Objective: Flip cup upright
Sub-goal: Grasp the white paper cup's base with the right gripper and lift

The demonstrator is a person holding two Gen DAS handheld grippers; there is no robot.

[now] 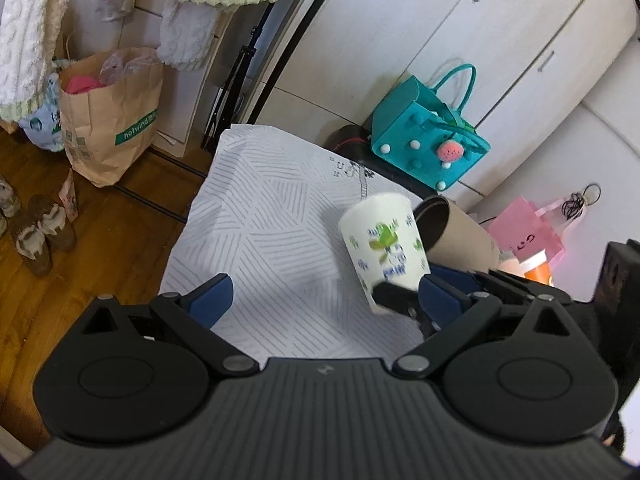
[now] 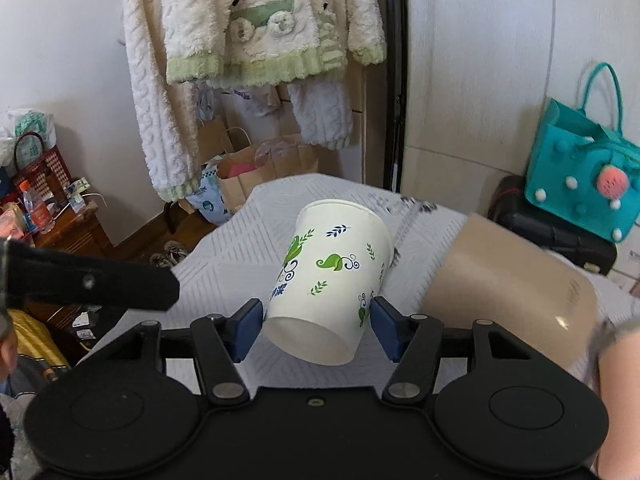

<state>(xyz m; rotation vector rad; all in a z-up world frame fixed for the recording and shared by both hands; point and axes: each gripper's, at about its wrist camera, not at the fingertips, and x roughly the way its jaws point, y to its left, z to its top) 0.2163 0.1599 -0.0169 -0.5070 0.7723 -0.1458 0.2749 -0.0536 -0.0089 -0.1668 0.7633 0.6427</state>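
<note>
A white paper cup with green leaf prints (image 2: 328, 276) is held tilted above the table, its base end towards the camera. My right gripper (image 2: 316, 320) is shut on it, blue pads on both sides near the base. In the left wrist view the same cup (image 1: 384, 248) shows at the right, with the right gripper's black fingers (image 1: 396, 296) on it. My left gripper (image 1: 324, 292) is open and empty above the cloth. A brown paper cup (image 2: 508, 280) lies on its side to the right; it also shows in the left wrist view (image 1: 456, 236).
The table has a white cloth with grey line patterns (image 1: 260, 220). A teal felt bag (image 1: 428, 140) sits on a black box at the back right. A pink bag (image 1: 528, 228) is at the right. Brown paper bags (image 1: 108, 120) and shoes stand on the wooden floor left.
</note>
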